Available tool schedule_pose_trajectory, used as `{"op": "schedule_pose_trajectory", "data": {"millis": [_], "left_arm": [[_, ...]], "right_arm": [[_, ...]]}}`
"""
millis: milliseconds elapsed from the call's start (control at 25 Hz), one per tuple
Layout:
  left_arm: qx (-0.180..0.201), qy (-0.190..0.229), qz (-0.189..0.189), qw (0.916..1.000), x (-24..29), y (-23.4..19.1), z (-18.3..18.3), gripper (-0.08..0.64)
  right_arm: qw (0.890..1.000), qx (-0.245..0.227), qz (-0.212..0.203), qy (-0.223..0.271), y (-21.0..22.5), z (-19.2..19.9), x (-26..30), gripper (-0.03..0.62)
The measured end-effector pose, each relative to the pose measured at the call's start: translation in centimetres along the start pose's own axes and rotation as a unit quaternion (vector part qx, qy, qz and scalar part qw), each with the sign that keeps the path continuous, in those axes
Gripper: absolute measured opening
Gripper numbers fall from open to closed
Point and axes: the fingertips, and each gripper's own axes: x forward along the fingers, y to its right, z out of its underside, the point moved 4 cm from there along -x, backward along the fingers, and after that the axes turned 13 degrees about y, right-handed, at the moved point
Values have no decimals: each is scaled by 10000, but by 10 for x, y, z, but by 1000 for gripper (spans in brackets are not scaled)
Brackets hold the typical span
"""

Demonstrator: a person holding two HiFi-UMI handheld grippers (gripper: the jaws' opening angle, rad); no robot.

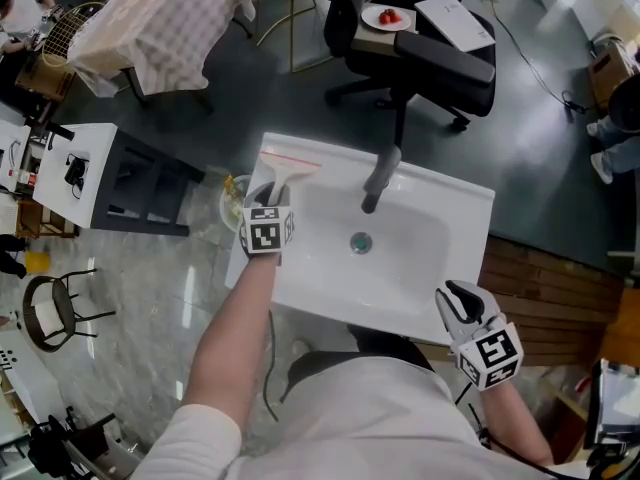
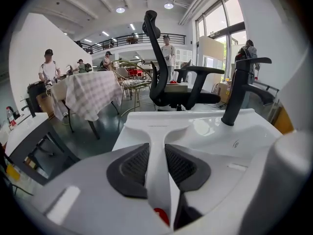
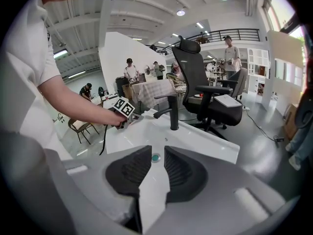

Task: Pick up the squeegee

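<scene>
The white squeegee [image 1: 285,171] lies on the back left corner of the white sink [image 1: 440,190], its blade with a red edge toward the far rim. My left gripper [image 1: 268,198] is over its handle. In the left gripper view the handle [image 2: 156,146] runs straight between the two dark pads [image 2: 134,165], which press on it from both sides, so this gripper [image 2: 157,163] is shut on it. My right gripper [image 1: 458,296] hovers at the sink's near right corner, open with nothing in it; through its gap [image 3: 155,168] I see the basin and the green drain [image 3: 155,157].
A dark faucet [image 1: 378,178] stands at the back of the sink, with the drain [image 1: 361,242] in front of it. A black office chair [image 1: 420,48] is behind the sink, a cloth-covered table [image 1: 150,18] at the far left, a white cabinet [image 1: 70,173] to the left. Several people stand far off.
</scene>
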Motion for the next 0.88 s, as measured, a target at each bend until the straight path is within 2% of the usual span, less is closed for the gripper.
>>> {"op": "schedule_pose_trajectory", "data": {"millis": [360,640,880], "left_arm": [[-283,310,59,9991,-37,0,-11,106],[-418,543,272,9973,-98,-5,-17,106],[-491,722,347,9956,-164,-20,-11,106]], "right_arm": [[9996,-133,-240,57,-27,-7,16,69],[9983,-299,-464,164,-79,-18,33,69],[9975,-449,-474,283,-128,-21,39,69]]}}
